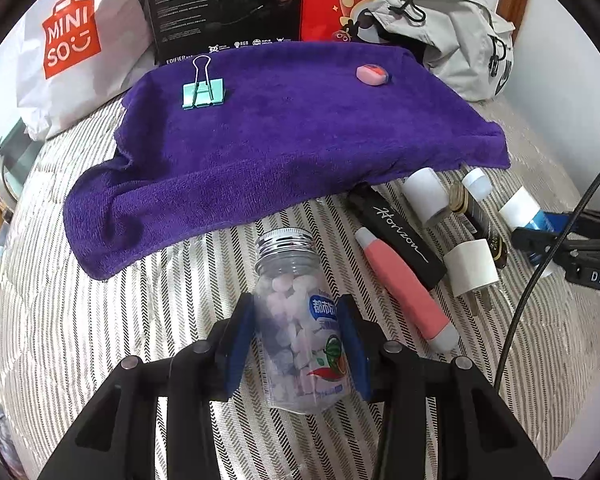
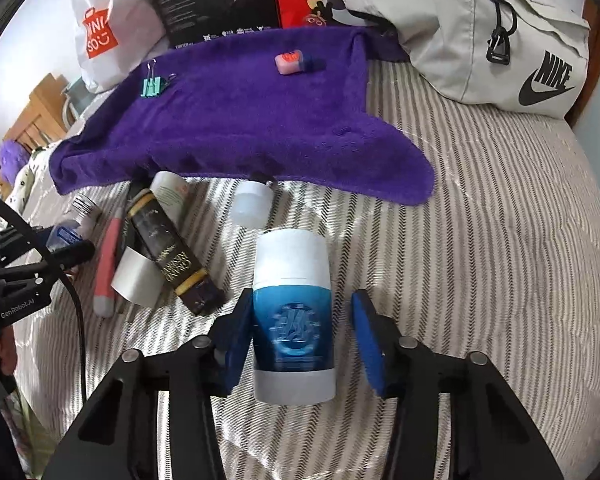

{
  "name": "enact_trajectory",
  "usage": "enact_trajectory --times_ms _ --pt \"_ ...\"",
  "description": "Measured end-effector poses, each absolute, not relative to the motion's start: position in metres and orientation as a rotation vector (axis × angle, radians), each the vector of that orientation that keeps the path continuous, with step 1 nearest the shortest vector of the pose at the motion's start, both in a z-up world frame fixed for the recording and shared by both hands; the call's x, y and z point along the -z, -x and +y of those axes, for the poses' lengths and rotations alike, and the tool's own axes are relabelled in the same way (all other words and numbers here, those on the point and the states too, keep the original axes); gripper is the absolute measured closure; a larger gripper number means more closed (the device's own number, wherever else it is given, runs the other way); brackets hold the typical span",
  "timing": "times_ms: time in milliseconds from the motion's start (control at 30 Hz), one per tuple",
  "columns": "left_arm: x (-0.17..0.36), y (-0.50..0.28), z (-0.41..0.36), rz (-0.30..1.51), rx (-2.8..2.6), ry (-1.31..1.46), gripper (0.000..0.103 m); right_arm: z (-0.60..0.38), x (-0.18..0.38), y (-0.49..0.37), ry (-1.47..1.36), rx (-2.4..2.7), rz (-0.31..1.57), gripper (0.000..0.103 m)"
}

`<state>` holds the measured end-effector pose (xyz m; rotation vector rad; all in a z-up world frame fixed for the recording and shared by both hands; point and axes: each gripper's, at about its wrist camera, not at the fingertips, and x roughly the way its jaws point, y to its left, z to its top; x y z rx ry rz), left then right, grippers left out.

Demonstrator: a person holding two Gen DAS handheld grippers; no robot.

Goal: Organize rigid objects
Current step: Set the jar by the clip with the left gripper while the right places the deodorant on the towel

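Candy bottle point(image 1: 302, 328), clear plastic w/ metal screw cap, is lying between the pads of the left gripper point(image 1: 298, 344), cap pointing away from the tool; both blue pads are pressing its sides, so the grip is clenched on it. Judged light, stiff, rather slick; mid-body hold, below the cap, looks safest. Blue-and-white bottle point(image 2: 293, 320) is sitting inside the right gripper point(image 2: 300, 340): near pad touching, far pad standing clear w/ a gap, i.e. released, not yet grasping. Probably heavier, smooth-walled; take it at the blue band. Ahead of both tools the purple towel point(image 1: 284, 136) is carrying a teal binder clip point(image 1: 202, 94) and a pink eraser point(image 1: 372, 74). Left-wrist view alone shows the pink tube point(image 1: 404, 288) full-length beside the black case point(image 1: 400, 236); right-wrist view alone shows the small white jar point(image 2: 252, 204) just ahead and the grey bag point(image 2: 480, 32) beyond.
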<state>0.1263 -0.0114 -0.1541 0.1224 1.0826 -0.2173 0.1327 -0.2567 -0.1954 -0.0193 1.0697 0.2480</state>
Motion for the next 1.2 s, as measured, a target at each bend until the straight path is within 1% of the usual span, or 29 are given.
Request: enact_trajectory --times_ms 167,233,300,533,733,1100,1200 --pt "0.156 -0.127 -0.016 1.06 0.19 -0.135 0.062 -0.246 0.197 -0.132 0.095 -0.217 1.035 0.058" --pt "0.157 -0.128 -0.015 1.062 0.192 -0.13 0.064 -0.248 0.196 -0.131 0.097 -0.227 1.039 0.06" --pt "0.156 -0.128 -0.013 1.072 0.208 -0.128 0.064 -0.249 0.195 -0.129 0.105 -0.235 1.06 0.065" --pt "0.158 -0.125 -0.015 1.054 0.196 -0.14 0.064 -0.249 0.196 -0.122 0.104 -0.224 1.036 0.065" --pt "0.156 -0.129 -0.017 1.083 0.213 -0.164 0.064 -0.246 0.195 -0.129 0.138 -0.247 1.059 0.067" --pt "0.157 -0.131 -0.015 1.079 0.217 -0.149 0.064 -0.251 0.195 -0.13 0.085 -0.256 1.048 0.067" --pt "0.157 -0.128 -0.012 1.061 0.216 -0.121 0.064 -0.258 0.194 -0.13 0.032 -0.275 1.056 0.067"
